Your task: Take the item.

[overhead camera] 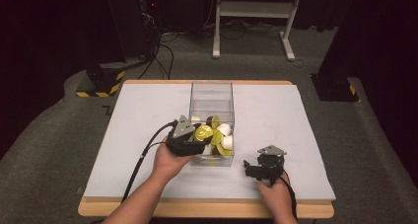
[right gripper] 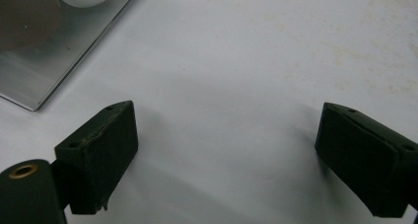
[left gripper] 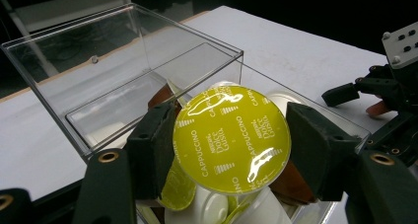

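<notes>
We see left tongs (left gripper: 231, 140) gripping a yellow capsule (left gripper: 230, 137) over the clear box (overhead camera: 211, 93); right tongs (right gripper: 226, 160) gape empty on the table (overhead camera: 296, 115). We advise level handling, clearing the walls.

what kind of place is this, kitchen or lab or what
Likely a lab or recording studio, not a kitchen: a white-topped table on grey carpet, dark curtains around it, cables on the floor, and an equipment stand behind.

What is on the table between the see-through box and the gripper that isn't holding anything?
Nothing: in the high view, bare white table lies between the clear plastic box and the open right gripper.
</notes>
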`<action>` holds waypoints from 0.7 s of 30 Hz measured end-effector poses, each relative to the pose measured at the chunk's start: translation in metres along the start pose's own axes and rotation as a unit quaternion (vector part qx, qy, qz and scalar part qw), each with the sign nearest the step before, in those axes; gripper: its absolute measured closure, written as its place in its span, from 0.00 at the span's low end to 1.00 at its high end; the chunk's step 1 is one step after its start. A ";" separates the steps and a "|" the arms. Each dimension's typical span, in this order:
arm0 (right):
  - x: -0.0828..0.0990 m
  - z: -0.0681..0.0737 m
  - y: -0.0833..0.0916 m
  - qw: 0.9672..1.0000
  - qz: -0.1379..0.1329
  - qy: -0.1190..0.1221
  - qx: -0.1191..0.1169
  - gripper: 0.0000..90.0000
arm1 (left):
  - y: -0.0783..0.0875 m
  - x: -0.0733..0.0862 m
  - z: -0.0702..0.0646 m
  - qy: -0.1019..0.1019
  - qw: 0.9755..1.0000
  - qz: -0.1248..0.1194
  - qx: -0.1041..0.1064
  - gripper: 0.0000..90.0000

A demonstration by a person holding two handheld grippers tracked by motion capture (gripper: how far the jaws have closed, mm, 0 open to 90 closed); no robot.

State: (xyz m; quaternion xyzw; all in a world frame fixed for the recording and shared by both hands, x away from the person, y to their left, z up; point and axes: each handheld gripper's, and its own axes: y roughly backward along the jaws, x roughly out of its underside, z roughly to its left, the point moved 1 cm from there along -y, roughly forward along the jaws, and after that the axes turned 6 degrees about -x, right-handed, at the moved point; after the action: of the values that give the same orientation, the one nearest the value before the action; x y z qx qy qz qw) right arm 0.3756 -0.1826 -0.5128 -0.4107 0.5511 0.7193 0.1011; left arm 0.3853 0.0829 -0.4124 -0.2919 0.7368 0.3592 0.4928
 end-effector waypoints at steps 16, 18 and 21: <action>0.000 0.000 0.000 1.000 0.000 0.000 0.000 0.10 | 0.004 -0.003 0.006 0.013 1.000 -0.009 -0.004 0.42; 0.000 0.000 0.000 1.000 0.000 0.000 0.000 0.10 | 0.006 -0.005 0.010 0.012 1.000 -0.009 -0.005 0.42; 0.000 0.000 0.000 1.000 0.000 0.000 0.000 0.10 | 0.006 -0.005 0.010 0.016 1.000 -0.012 -0.008 0.42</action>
State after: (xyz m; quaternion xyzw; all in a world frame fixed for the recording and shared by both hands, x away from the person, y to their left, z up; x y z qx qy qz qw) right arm 0.3756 -0.1826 -0.5128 -0.4105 0.5511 0.7194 0.1010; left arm 0.3875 0.0954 -0.4090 -0.3104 0.7384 0.3545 0.4824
